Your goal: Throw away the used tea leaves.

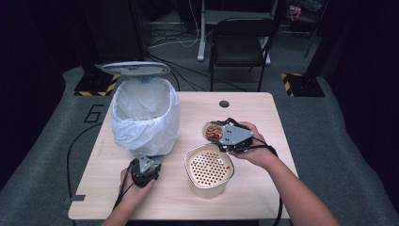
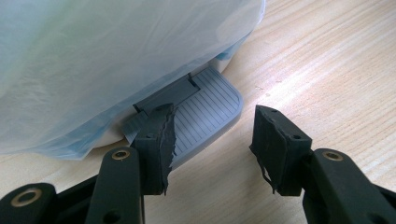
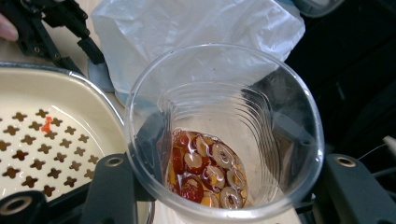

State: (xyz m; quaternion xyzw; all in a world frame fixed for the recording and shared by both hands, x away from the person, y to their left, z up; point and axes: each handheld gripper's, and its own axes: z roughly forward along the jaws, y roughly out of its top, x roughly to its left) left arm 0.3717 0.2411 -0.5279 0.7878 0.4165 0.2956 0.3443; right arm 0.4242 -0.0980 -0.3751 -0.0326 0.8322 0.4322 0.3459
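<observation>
A clear plastic cup [image 3: 224, 135] holding red and pale food pieces in liquid [image 3: 205, 170] sits between the jaws of my right gripper [image 3: 224, 154], which is shut on it. In the high view the cup [image 1: 214, 131] hangs beside a cream strainer bowl [image 1: 209, 167] with a perforated insert. My left gripper [image 2: 212, 135] is open, its left fingertip [image 2: 161, 128] resting on the grey foot pedal [image 2: 205, 112] of a pedal bin [image 1: 146, 113] lined with a white bag, lid [image 1: 135, 68] up. The left gripper [image 1: 145, 170] is at the bin's base.
The wooden table [image 1: 263, 113] has a round cable hole [image 1: 224, 103] at the back. A black chair [image 1: 240, 42] stands beyond the far edge. The strainer bowl's rim [image 3: 56, 79] lies just left of the cup.
</observation>
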